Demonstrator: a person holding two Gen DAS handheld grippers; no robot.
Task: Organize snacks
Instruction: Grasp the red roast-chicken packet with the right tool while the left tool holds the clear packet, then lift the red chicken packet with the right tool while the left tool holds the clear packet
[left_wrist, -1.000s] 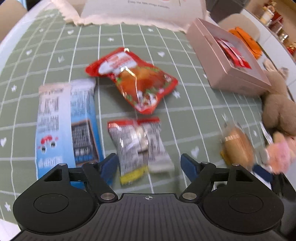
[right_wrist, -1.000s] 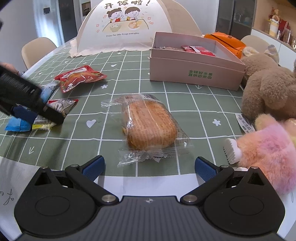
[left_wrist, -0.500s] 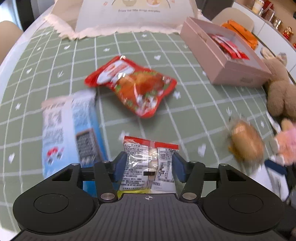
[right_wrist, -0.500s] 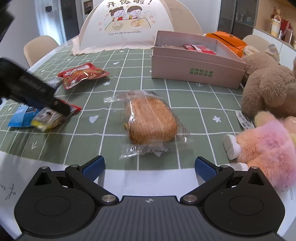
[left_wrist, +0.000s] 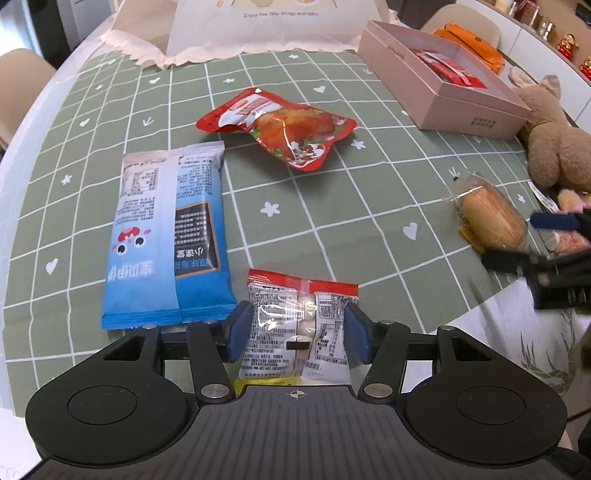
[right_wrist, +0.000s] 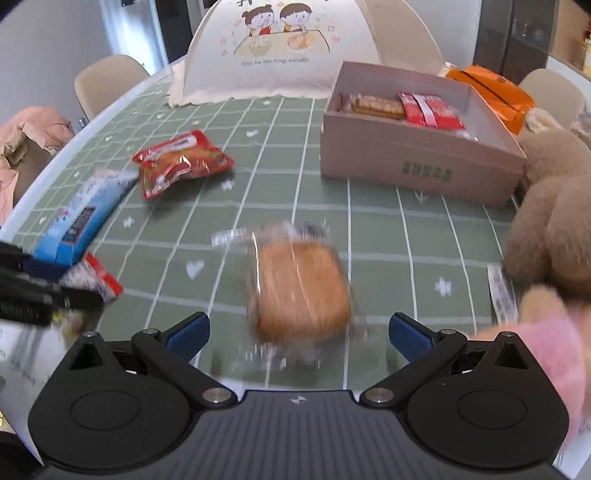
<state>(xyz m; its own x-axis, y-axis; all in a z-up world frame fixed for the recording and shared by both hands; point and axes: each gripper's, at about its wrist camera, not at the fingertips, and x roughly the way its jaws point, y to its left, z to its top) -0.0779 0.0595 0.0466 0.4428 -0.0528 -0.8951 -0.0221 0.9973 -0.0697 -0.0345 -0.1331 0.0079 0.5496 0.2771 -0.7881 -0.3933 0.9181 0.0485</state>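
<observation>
My left gripper (left_wrist: 297, 334) is shut on a small clear snack packet with a red top (left_wrist: 301, 325) and holds it just above the table. A blue packet (left_wrist: 170, 236) lies to its left and a red chicken packet (left_wrist: 284, 127) farther ahead. My right gripper (right_wrist: 298, 334) is open, its blue pads on either side of a wrapped bread bun (right_wrist: 300, 295), which is blurred. The bun also shows in the left wrist view (left_wrist: 491, 218). The pink open box (right_wrist: 417, 147) holds red packets and biscuits.
A green checked cloth (left_wrist: 332, 206) covers the table. A white food-cover tent (right_wrist: 284, 51) stands at the back. A brown plush bear (right_wrist: 550, 206) and a pink plush toy (right_wrist: 554, 325) sit at the right. An orange pouch (right_wrist: 491, 92) lies behind the box.
My left gripper closed on the small snack packet and lifted it off the cloth. My right gripper moved forward, bringing the bun between its open fingers.
</observation>
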